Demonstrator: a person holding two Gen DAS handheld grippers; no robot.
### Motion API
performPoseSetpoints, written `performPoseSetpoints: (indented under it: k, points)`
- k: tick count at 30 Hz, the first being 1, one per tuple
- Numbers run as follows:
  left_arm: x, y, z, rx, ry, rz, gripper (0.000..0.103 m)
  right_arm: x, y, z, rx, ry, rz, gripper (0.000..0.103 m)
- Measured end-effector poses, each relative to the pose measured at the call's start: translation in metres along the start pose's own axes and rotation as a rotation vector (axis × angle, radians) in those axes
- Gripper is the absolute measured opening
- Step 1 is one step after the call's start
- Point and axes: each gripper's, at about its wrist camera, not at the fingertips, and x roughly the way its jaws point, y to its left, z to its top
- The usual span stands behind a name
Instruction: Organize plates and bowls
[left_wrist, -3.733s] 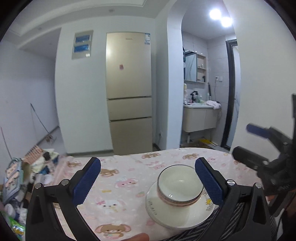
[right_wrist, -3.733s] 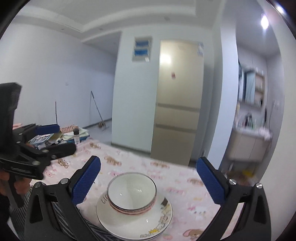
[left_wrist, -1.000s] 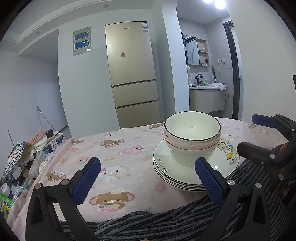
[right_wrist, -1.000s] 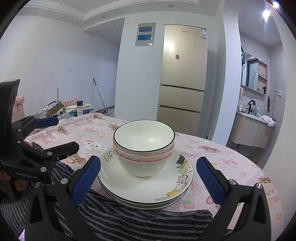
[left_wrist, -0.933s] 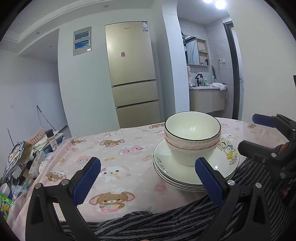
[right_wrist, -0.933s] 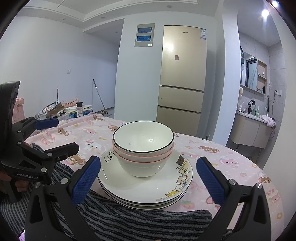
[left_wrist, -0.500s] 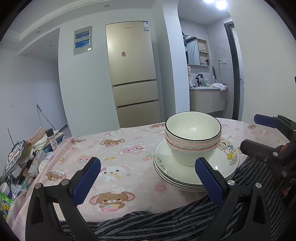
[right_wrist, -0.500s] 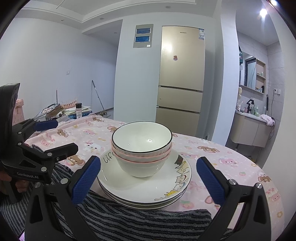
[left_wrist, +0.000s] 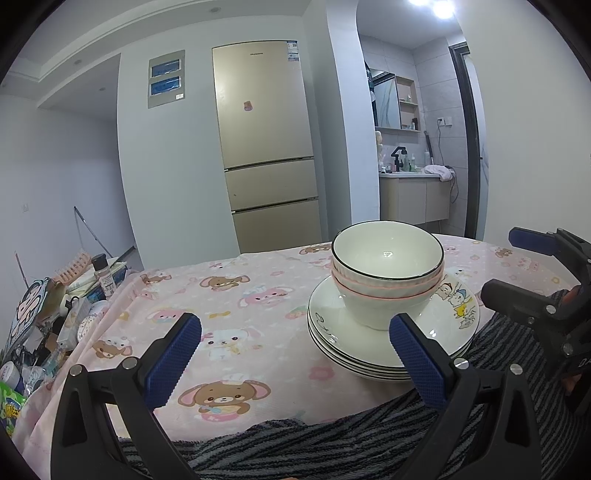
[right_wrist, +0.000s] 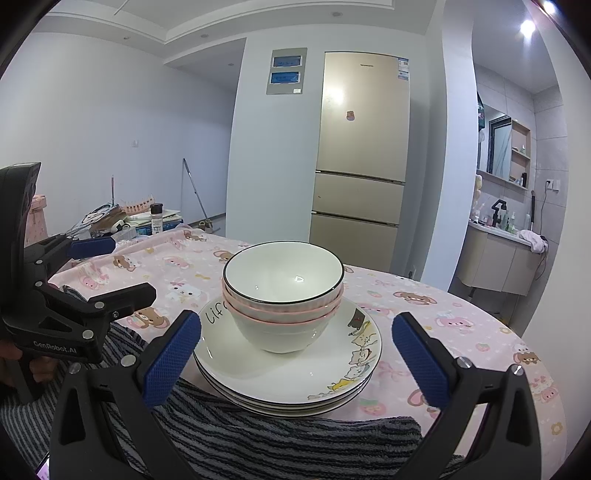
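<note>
Nested bowls (right_wrist: 282, 295) on stacked plates (right_wrist: 288, 373), dead ahead of right tongs (right_wrist: 295, 354), centred between its tips; right of left tongs (left_wrist: 293, 356), past its right tip. Both tongs wide, empty. Right nearer, better lined up

Bowls (right_wrist: 282, 295) on plates (right_wrist: 295, 373), on table (right_wrist: 461, 321)

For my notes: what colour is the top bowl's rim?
Black, on the top bowl; right wrist view shows it best.
</note>
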Motion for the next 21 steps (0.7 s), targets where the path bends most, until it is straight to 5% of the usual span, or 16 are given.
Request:
performPoseSetpoints:
  k: [21]
  points:
    - [0.0007, 0.0001, 0.0000, 0.000, -0.001, 0.002, 0.103, -0.0005, 0.0010, 0.0007, -0.009, 0.005, -0.003, 0.103]
